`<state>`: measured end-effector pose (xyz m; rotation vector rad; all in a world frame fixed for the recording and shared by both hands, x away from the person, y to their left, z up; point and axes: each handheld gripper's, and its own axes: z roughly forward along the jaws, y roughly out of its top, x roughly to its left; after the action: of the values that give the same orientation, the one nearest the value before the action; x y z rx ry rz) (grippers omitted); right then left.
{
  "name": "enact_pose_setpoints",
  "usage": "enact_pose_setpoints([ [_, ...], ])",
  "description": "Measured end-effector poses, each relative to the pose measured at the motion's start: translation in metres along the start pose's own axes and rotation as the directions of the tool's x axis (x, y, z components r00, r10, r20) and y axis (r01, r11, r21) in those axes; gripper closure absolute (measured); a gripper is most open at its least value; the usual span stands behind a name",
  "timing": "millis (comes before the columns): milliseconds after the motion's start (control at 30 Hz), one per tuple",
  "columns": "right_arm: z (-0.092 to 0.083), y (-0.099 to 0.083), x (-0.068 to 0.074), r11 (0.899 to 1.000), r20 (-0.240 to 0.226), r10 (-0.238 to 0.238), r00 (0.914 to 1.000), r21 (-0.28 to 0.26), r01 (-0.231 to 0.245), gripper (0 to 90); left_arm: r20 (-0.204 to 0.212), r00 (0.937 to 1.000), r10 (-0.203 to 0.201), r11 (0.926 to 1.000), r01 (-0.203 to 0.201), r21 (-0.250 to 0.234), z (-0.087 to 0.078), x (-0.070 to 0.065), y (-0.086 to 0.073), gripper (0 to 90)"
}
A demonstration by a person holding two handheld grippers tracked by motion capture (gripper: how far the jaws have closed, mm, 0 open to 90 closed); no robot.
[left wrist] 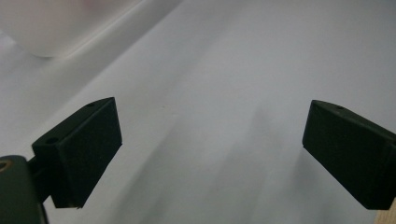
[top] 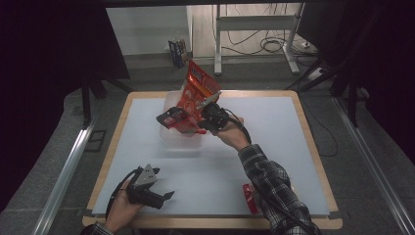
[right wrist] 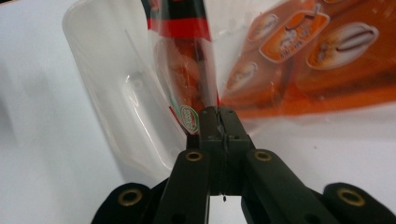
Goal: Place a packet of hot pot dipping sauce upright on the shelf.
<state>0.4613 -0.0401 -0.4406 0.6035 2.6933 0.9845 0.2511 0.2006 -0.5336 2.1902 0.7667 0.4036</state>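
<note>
Claw on the right (right wrist: 219,122) pinches the snack bag's (top: 198,88) edge over the clear tub (right wrist: 116,93), bagging unfinished; left claw (left wrist: 210,144) gapes empty.

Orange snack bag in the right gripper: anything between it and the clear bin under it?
Nothing visible does. The right gripper pinches the orange snack bag directly over the clear bin, whose open top is unobstructed.

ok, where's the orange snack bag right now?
High view: orange snack bag sits centre-far, tilted up over the clear plastic tub, its edge pinched in the right tongs.
</note>
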Motion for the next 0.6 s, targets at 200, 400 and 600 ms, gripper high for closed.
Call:
enact_pose_setpoints([
  [200,0.010,0.006,0.004,1.000,0.010,-0.009,0.9999,0.019,0.009,88.6,0.000,1.0000,0.002,1.0000,-0.002,0.002,0.000,0.000,0.000,4.3],
  [400,0.021,0.004,0.005,1.000,-0.004,0.002,1.0000,0.029,-0.002,88.6,0.002,1.0000,0.000,1.0000,0.000,0.003,0.001,0.000,0.000,4.4],
  [600,0.030,-0.001,0.005,0.999,-0.015,-0.002,0.9999,0.045,0.003,81.1,0.002,1.0000,0.003,1.0000,-0.003,0.007,0.001,0.000,0.000,4.4],
])
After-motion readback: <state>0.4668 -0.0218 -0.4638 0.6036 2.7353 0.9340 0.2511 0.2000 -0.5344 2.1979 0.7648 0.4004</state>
